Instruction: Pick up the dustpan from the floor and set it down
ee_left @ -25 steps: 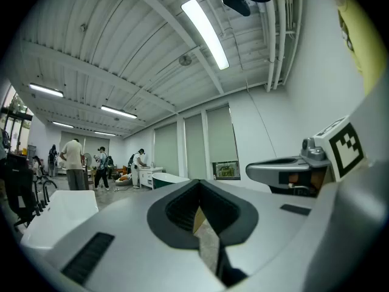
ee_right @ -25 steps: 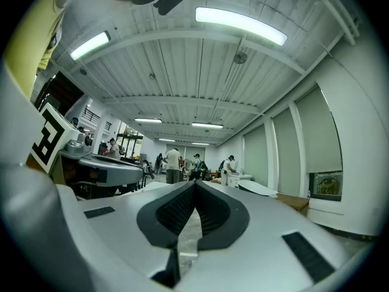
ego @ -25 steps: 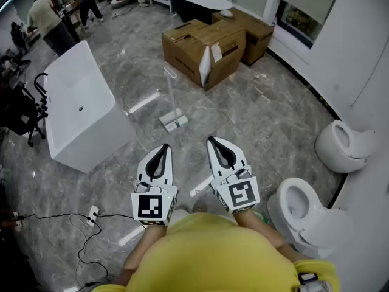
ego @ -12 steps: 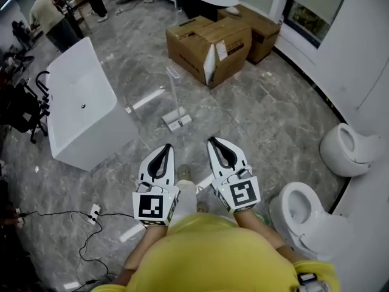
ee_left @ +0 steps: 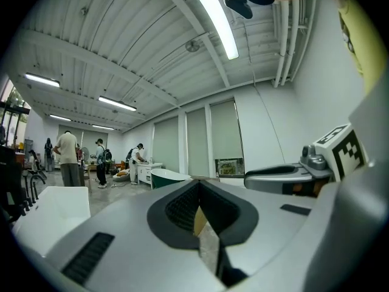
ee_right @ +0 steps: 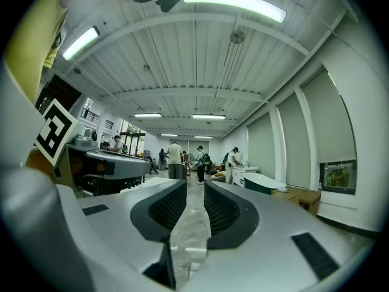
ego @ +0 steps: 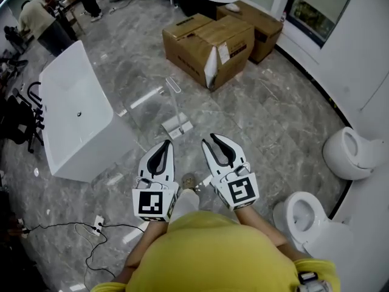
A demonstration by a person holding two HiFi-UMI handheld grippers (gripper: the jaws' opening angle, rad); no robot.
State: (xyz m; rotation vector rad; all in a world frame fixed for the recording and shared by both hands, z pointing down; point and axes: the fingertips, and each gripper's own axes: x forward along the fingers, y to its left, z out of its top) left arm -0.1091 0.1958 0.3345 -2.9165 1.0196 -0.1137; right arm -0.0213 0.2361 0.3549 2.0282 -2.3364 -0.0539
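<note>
The dustpan (ego: 177, 126) is white, with a thin upright handle (ego: 174, 99). It stands on the grey marble floor just ahead of both grippers. My left gripper (ego: 164, 145) (ee_left: 198, 186) is held level at waist height, its jaws together with nothing in them. My right gripper (ego: 211, 139) (ee_right: 194, 187) is beside it, its jaws opening, with only floor showing through the narrow gap between them. Neither gripper touches the dustpan. Each gripper view shows the other gripper at its side, not the dustpan.
A white bathtub (ego: 73, 111) stands to the left and cardboard boxes (ego: 209, 41) lie ahead. Two toilets (ego: 352, 154) (ego: 307, 218) line the right wall. A cable with a power strip (ego: 97, 222) lies at lower left. People stand far off at the top left (ego: 36, 20).
The person has stepped forward, carrying both grippers level toward the dustpan, which now sits closer to the gripper tips. A shoe now shows between the grippers.
</note>
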